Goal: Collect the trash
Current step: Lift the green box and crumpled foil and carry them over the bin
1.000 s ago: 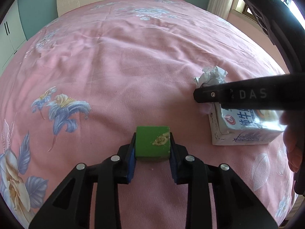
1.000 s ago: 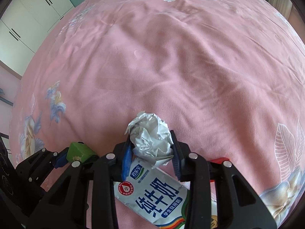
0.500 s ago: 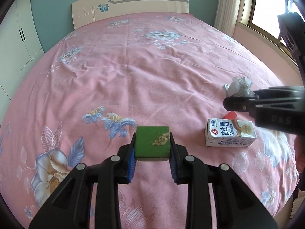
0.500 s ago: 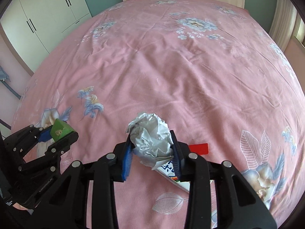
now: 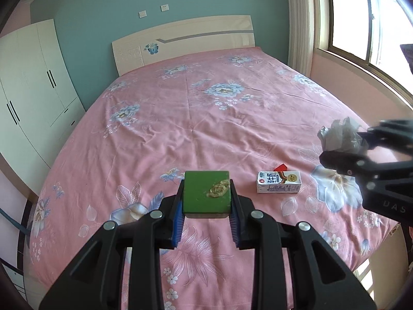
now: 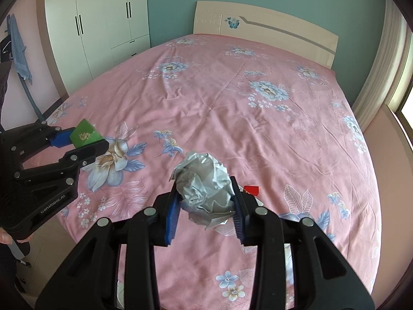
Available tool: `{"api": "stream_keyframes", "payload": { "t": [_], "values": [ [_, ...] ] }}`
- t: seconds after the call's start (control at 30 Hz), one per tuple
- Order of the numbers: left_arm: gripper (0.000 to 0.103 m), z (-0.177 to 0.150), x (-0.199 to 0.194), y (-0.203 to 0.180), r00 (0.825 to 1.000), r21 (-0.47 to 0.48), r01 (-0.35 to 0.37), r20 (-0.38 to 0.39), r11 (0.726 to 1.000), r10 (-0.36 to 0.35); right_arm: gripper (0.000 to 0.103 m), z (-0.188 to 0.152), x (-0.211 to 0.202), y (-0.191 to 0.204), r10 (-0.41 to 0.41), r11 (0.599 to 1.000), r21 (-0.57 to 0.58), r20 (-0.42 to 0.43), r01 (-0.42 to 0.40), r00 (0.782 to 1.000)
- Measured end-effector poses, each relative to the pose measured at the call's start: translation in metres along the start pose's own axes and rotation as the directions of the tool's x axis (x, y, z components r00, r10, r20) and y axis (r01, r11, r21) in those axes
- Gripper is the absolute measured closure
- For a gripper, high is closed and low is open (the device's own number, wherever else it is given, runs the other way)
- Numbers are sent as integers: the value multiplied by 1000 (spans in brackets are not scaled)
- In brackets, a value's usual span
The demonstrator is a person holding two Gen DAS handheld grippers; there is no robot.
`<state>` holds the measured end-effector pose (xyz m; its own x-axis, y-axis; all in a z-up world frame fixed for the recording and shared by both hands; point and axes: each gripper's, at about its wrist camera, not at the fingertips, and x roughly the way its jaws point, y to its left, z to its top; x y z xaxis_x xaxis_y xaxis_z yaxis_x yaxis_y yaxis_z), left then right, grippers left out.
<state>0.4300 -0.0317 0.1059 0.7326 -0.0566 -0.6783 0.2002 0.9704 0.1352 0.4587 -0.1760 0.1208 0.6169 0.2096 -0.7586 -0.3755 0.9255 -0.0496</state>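
Clamping a green box (image 5: 206, 192) between its blue pads, left gripper (image 5: 206, 201) hangs above the pink bedspread (image 5: 180, 129); right gripper (image 6: 205, 201) is closed on a crumpled paper ball (image 6: 204, 188). Milk carton (image 5: 278, 185) and red scrap (image 5: 281, 167) lie on the bed between the two grippers. In the left view the right gripper is motion-blurred; in the right view the carton is almost wholly hidden

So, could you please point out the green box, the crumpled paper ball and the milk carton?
green box (image 5: 205, 191), left wrist view, green top face.
crumpled paper ball (image 6: 205, 188), right wrist view, middle of the wad.
milk carton (image 5: 278, 184), left wrist view, printed side.
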Motion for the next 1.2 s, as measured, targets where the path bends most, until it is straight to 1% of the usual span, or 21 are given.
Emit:
{"api": "stream_keyframes", "payload": {
  "t": [0.07, 0.17, 0.23, 0.43, 0.63, 0.8, 0.9, 1.03, 1.2],
  "values": [
    [71, 1, -27, 1, 1000, 1, -14, 22, 1000, 14, 66, -4, -30, 9, -10, 1000, -22, 28, 11, 1000],
    [71, 1, -66, 2, 999, -5, -14, 46, 1000, 15, 66, -11, -72, 22, -23, 998, -52, 73, 27, 997],
    [71, -3, -90, 0, 997, 3, -31, 69, 1000, 31, 66, -17, -99, 30, -31, 997, -66, 100, 37, 994],
    [71, -16, -145, -6, 993, 31, -66, 104, 997, 63, 66, -37, -169, 51, -50, 993, -100, 168, 68, 985],
    [71, -34, -195, -7, 989, 42, -62, 137, 997, 56, 66, -61, -222, 74, -61, 987, -135, 217, 92, 974],
    [71, -57, -216, -11, 989, 74, -69, 139, 995, 59, 66, -84, -242, 89, -53, 983, -162, 228, 91, 972],
    [71, -70, -222, -8, 992, 71, -51, 117, 996, 43, 66, -98, -248, 96, -44, 981, -174, 227, 85, 973],
    [71, -86, -221, -2, 993, 67, -58, 104, 996, 51, 66, -115, -251, 105, -33, 980, -186, 220, 75, 975],
    [71, -108, -212, -4, 997, 94, -53, 65, 994, 47, 66, -139, -240, 112, -23, 977, -206, 179, 60, 984]
  ]
}}
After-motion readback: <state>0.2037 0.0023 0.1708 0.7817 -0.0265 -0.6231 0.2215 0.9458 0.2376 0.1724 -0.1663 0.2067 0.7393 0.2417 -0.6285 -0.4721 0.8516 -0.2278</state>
